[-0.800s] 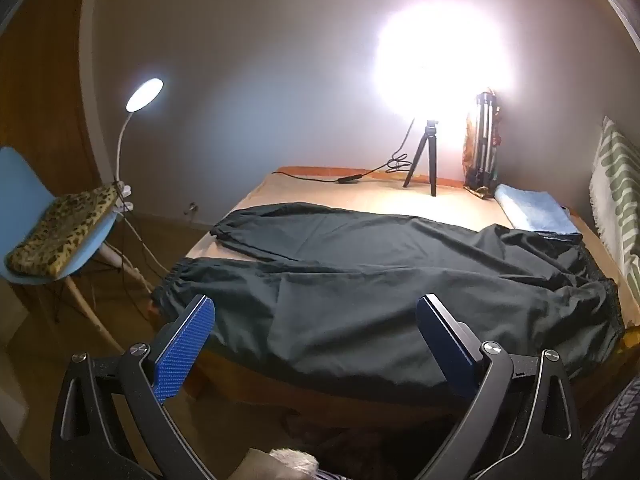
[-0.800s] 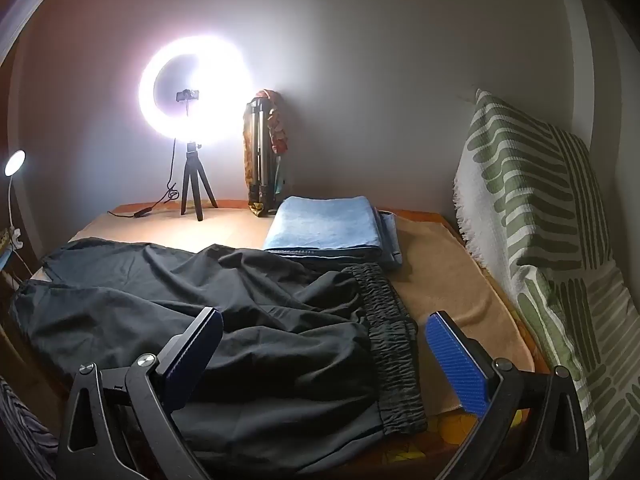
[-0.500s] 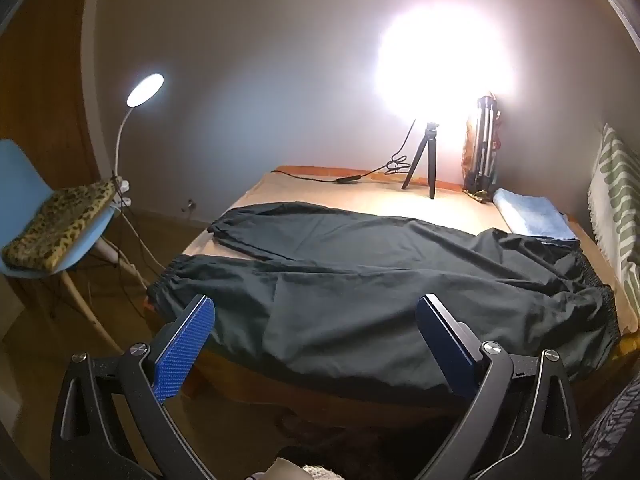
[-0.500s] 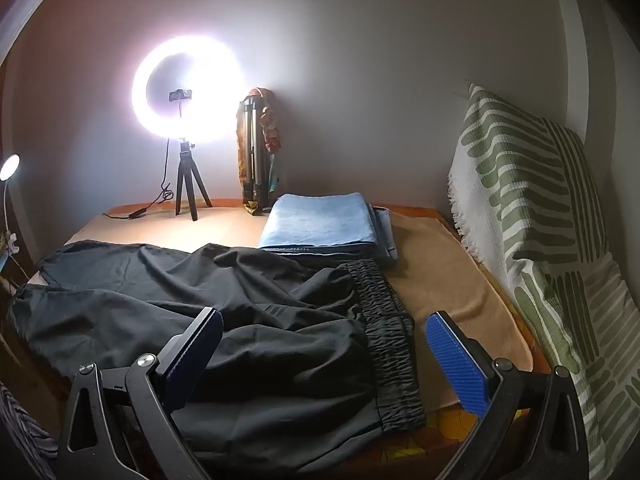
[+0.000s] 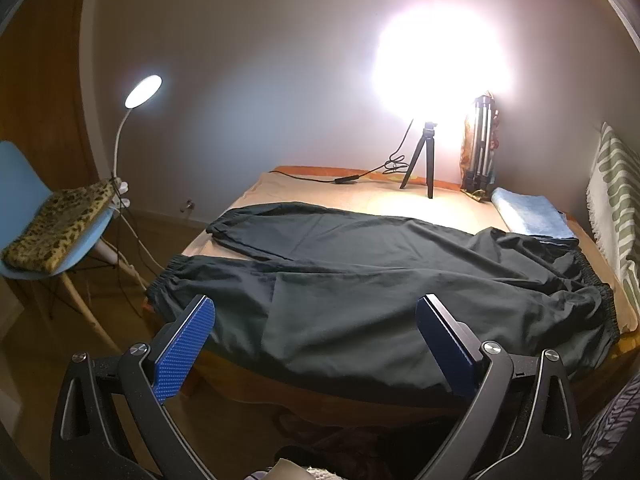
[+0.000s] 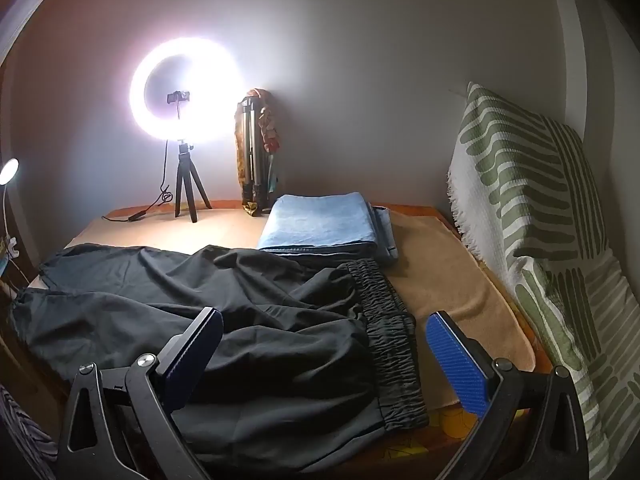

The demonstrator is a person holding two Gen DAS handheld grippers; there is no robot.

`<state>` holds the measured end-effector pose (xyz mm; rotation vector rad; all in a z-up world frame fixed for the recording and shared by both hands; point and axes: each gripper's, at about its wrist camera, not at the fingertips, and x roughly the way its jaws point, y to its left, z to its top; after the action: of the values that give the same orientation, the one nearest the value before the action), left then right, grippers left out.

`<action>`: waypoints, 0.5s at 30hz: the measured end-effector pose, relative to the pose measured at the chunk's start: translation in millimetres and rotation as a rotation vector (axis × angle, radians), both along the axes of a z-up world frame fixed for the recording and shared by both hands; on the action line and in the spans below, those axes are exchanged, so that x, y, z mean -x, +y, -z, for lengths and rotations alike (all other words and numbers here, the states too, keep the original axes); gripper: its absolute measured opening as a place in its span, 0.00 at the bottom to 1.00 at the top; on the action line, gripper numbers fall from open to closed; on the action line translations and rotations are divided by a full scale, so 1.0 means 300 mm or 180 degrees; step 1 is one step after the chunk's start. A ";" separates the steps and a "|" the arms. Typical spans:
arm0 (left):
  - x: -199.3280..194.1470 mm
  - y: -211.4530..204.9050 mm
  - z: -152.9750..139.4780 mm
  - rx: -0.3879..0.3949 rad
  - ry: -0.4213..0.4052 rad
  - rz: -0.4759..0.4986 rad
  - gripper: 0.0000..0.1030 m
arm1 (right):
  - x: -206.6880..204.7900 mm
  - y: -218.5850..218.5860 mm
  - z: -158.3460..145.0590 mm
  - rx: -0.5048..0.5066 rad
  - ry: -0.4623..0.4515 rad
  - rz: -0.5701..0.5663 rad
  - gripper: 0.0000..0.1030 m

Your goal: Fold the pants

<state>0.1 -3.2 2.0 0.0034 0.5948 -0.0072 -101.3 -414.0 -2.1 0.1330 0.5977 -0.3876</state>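
Two grippers tilted downward, left gripper [image 5: 316,336] and right gripper [image 6: 324,344] jaws wide, empty, above pants [image 5: 360,280]

one pants [image 5: 360,280], two lamps [image 5: 143,90], one chair [image 5: 24,200]

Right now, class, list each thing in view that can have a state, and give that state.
black pants: spread flat, unfolded, legs apart
blue cloth: folded, beside the waistband
ring light: on
gooseneck lamp: on
left gripper: jaws open, empty
right gripper: jaws open, empty
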 end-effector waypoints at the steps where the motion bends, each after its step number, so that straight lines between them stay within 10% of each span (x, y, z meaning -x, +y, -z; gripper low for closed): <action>1: 0.000 0.003 -0.001 0.0008 -0.0002 -0.0004 0.98 | -0.001 0.000 0.001 -0.0005 0.0002 -0.0001 1.00; 15: -0.003 0.002 -0.005 0.0019 -0.0004 0.0001 0.98 | 0.008 -0.011 0.003 -0.0035 -0.0008 0.0018 1.00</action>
<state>0.9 -2.5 3.3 -0.0024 0.5936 -0.0094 -103.8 -417.2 -3.0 0.1456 0.5971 -0.3895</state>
